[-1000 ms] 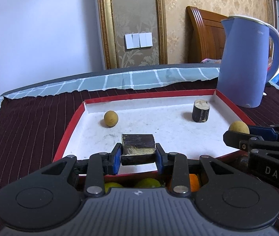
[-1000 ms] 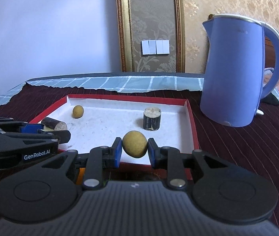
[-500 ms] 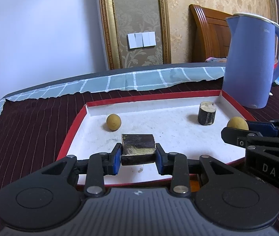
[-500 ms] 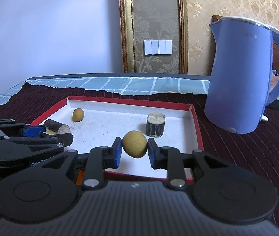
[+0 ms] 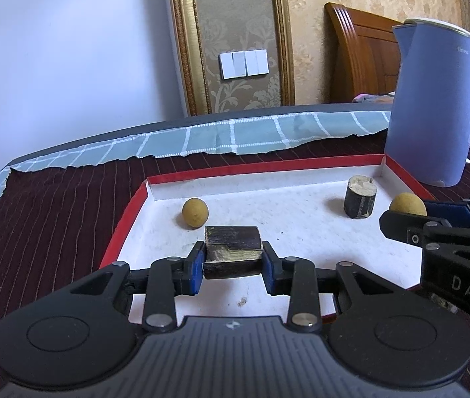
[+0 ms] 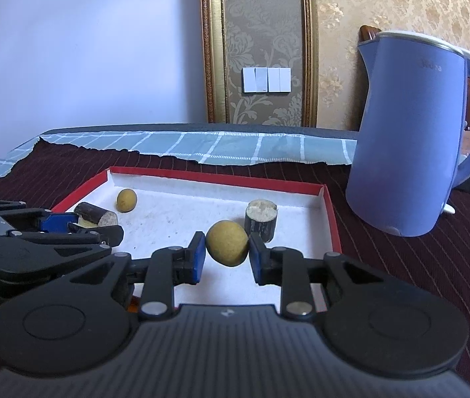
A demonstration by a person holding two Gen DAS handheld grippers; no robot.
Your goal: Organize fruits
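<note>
My left gripper [image 5: 232,262] is shut on a dark sugarcane piece [image 5: 232,248] and holds it over the near left part of the red-rimmed white tray [image 5: 125,225]. My right gripper [image 6: 227,254] is shut on a round yellow longan [image 6: 227,242] over the tray's near right part [image 6: 332,229]. In the tray lie another yellow longan [image 5: 195,213] at the back left and an upright dark sugarcane stub [image 5: 360,197] at the back right. The left gripper and its cane piece [image 6: 97,214] show at the left of the right wrist view.
A blue electric kettle [image 6: 414,139] stands on the dark red striped cloth [image 5: 52,219] right of the tray. A checked blue cloth [image 5: 235,136] covers the table's far edge. A wooden chair back [image 5: 361,56] stands behind.
Both grippers have moved forward over the tray with their loads. The fruits seen under the left gripper one second ago are out of view now.
</note>
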